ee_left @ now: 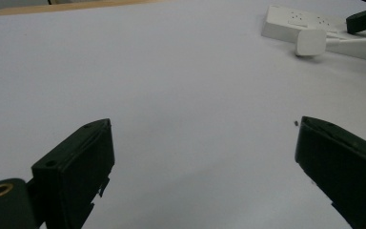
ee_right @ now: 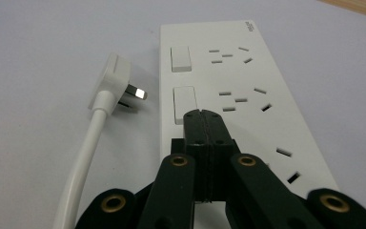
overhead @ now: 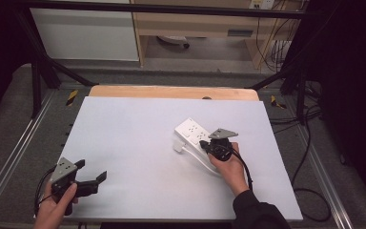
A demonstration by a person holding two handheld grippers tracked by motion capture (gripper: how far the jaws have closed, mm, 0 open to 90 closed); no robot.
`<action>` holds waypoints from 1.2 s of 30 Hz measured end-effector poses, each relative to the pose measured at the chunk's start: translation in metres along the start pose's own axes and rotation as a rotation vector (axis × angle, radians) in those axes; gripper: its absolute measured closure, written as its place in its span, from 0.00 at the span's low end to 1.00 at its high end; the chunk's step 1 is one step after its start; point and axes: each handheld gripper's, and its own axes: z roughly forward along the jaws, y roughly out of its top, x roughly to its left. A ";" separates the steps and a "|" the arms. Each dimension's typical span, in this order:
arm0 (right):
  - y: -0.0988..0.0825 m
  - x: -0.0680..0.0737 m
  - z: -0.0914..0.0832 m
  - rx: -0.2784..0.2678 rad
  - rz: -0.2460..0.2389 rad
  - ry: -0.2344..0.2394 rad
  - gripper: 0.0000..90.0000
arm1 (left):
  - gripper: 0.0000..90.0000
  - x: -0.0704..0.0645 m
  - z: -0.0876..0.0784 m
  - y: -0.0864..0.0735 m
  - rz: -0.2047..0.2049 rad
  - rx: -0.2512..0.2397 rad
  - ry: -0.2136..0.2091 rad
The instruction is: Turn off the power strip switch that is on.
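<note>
I see right gripper (ee_right: 205, 117) fingers together over power strip (ee_right: 248, 95) | plug (ee_right: 116, 88) beside it | left gripper (ee_left: 202, 157) fingers apart above desk (overhead: 138, 143)

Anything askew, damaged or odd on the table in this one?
Nothing damaged or spilled. The white power strip lies at an angle on the table, its own plug unplugged, lying beside it with prongs bare. The right gripper, jaws shut, sits at a rocker switch; the left gripper is open, apart.
</note>
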 end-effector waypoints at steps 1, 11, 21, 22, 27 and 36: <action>0.000 0.000 0.000 0.000 -0.001 -0.001 1.00 | 0.06 0.000 0.000 0.000 -0.001 -0.001 0.000; 0.001 0.001 -0.002 -0.010 -0.004 0.000 1.00 | 0.06 0.000 -0.001 0.000 -0.003 -0.004 -0.001; 0.004 -0.001 -0.007 -0.050 0.005 -0.003 1.00 | 0.06 0.000 0.000 0.000 -0.005 -0.003 0.001; 0.004 -0.001 -0.008 -0.052 0.007 -0.002 1.00 | 0.06 0.000 0.000 0.000 -0.005 -0.003 0.001; 0.006 -0.001 -0.011 -0.072 0.009 -0.001 1.00 | 0.06 0.000 0.000 0.000 -0.003 -0.001 0.001; 0.011 -0.001 -0.016 -0.101 0.007 0.003 0.90 | 0.06 0.000 0.000 0.000 -0.003 -0.001 -0.004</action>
